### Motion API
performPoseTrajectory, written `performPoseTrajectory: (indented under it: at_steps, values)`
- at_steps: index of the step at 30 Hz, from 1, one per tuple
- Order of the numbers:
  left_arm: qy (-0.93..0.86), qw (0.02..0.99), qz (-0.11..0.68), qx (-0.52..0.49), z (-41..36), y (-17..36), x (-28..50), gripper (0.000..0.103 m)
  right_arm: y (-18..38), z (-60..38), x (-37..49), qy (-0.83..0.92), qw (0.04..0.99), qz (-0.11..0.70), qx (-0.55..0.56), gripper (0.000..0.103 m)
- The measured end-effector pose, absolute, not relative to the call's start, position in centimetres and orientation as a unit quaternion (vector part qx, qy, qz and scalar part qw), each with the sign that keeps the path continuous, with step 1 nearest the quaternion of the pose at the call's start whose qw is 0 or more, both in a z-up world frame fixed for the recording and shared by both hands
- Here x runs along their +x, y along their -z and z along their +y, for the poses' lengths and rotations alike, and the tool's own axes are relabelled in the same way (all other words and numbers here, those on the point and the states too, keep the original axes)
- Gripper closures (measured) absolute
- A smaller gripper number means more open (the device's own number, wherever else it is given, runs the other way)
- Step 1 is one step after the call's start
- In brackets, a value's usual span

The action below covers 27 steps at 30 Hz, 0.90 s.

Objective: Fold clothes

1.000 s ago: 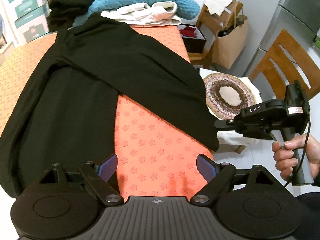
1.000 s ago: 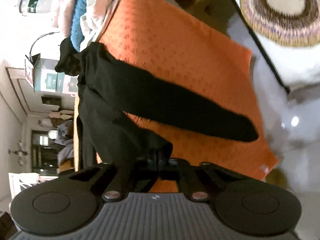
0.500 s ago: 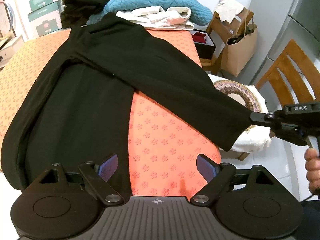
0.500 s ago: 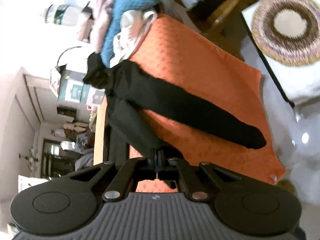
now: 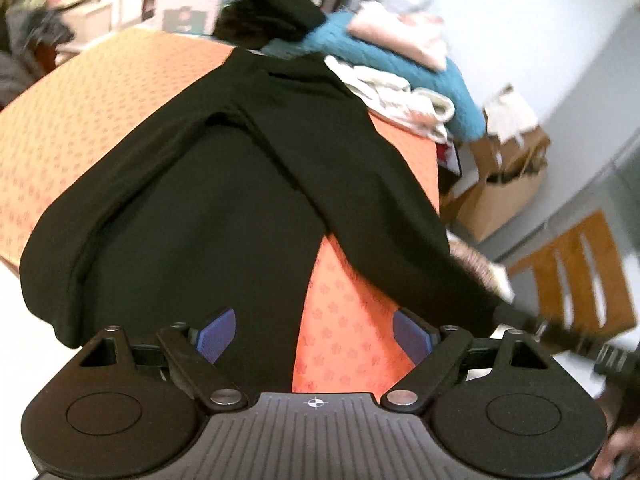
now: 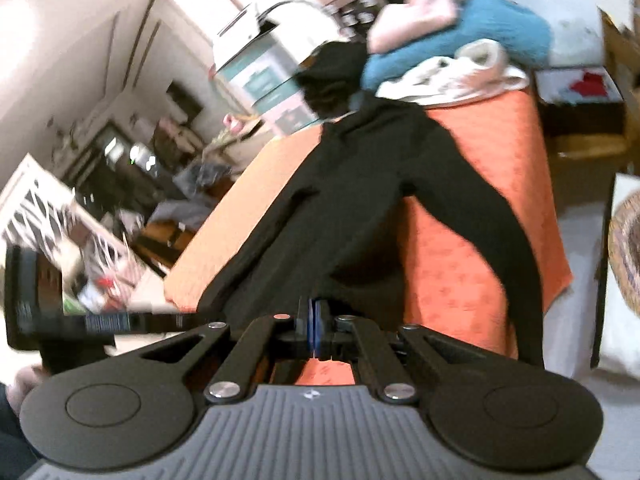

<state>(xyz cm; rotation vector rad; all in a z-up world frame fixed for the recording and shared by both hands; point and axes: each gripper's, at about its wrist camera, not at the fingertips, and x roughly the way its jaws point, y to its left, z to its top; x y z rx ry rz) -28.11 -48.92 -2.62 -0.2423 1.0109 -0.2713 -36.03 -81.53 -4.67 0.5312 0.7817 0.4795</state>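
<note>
So we had the right gripper [image 6: 316,334] clamped shut on the black garment's [image 5: 224,200] sleeve end, though the pinch itself was blurry. Our left gripper [image 5: 314,336] hung wide open over the hem, holding nothing. That soft, matte garment lay spread on the orange flower-print tablecloth [image 5: 352,332]. Behind it sat a pile of clothes [image 5: 400,68], and a cardboard box [image 5: 504,188] with contents we couldn't make out.

Right tongs [image 6: 316,334] clamped on black garment [image 6: 360,192] spread over the orange table [image 6: 480,240]
</note>
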Motion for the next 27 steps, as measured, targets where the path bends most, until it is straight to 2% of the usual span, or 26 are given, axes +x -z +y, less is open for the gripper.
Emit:
performPoseTrajectory:
  at_steps: [6,19,27]
  values:
    - [0.166,0.837,0.495,-0.165,-45.6,2.3,-27.1,0.016,3.3,-74.5,-37.2,-0.245,0.864,0.389,0.203,0.102]
    - [0.259,0.771,0.553,-0.181,-40.4,5.5,-24.3,0.018,3.0,-61.9,-39.3,-0.195,0.884,0.394,0.158,0.102]
    - [0.262,0.779,0.540,-0.182,-35.4,5.3,-22.4,0.018,3.6,-58.0,-39.2,-0.139,0.894,0.392,0.165,0.102]
